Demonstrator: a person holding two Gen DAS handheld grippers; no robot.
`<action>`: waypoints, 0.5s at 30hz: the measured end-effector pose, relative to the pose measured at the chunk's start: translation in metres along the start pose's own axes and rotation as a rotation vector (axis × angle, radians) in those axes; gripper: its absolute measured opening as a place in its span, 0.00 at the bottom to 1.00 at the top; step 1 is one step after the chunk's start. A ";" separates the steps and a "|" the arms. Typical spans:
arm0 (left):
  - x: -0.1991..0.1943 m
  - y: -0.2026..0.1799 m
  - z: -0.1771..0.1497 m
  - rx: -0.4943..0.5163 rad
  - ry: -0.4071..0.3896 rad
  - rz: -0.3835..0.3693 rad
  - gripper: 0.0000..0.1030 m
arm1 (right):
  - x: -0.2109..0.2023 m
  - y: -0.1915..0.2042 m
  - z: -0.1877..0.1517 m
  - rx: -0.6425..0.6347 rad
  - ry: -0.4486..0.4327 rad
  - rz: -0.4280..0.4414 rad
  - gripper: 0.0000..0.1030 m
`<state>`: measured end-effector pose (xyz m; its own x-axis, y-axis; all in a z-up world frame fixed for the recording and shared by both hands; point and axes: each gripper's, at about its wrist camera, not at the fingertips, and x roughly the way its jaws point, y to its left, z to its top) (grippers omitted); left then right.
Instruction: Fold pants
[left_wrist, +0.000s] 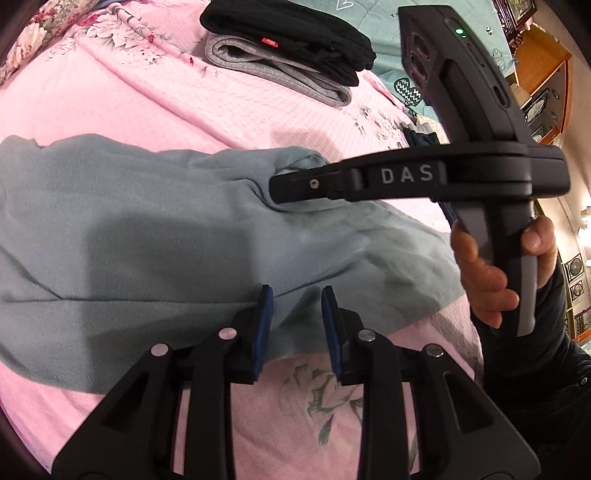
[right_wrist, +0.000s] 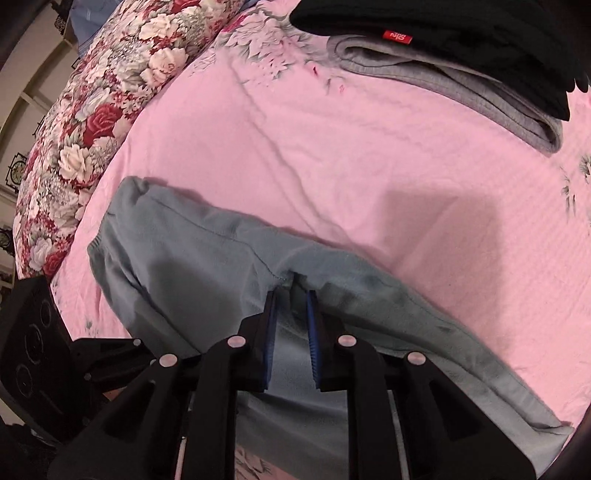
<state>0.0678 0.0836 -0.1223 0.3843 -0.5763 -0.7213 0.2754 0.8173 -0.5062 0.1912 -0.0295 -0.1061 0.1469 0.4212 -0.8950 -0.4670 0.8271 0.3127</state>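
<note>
Grey-blue pants (left_wrist: 129, 236) lie spread on a pink bedsheet (left_wrist: 147, 110). My left gripper (left_wrist: 295, 295) is open, its blue pads over the near edge of the pants with nothing clamped. My right gripper shows in the left wrist view (left_wrist: 280, 188), its tips pressed into a raised fold at the far edge of the pants. In the right wrist view the right gripper (right_wrist: 291, 295) has its pads close around a bunch of the pants (right_wrist: 192, 266) near the crotch seam.
A folded grey garment (left_wrist: 280, 70) with a black one (left_wrist: 291, 33) on top lies at the far side of the bed. A floral quilt (right_wrist: 96, 110) runs along the left. A teal blanket (left_wrist: 384, 44) and wooden shelves (left_wrist: 546, 74) are at the right.
</note>
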 end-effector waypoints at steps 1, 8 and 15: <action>0.000 0.000 0.000 0.001 0.000 0.000 0.27 | 0.001 -0.002 0.000 0.002 -0.003 0.011 0.16; 0.000 0.000 -0.001 0.000 0.002 -0.007 0.27 | 0.003 -0.023 0.016 0.103 -0.025 0.075 0.16; 0.001 0.000 -0.001 0.002 0.001 -0.006 0.27 | 0.000 -0.025 0.018 0.116 -0.018 0.110 0.25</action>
<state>0.0674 0.0835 -0.1234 0.3815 -0.5808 -0.7191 0.2791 0.8140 -0.5094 0.2187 -0.0429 -0.1082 0.1163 0.5177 -0.8476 -0.3779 0.8123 0.4443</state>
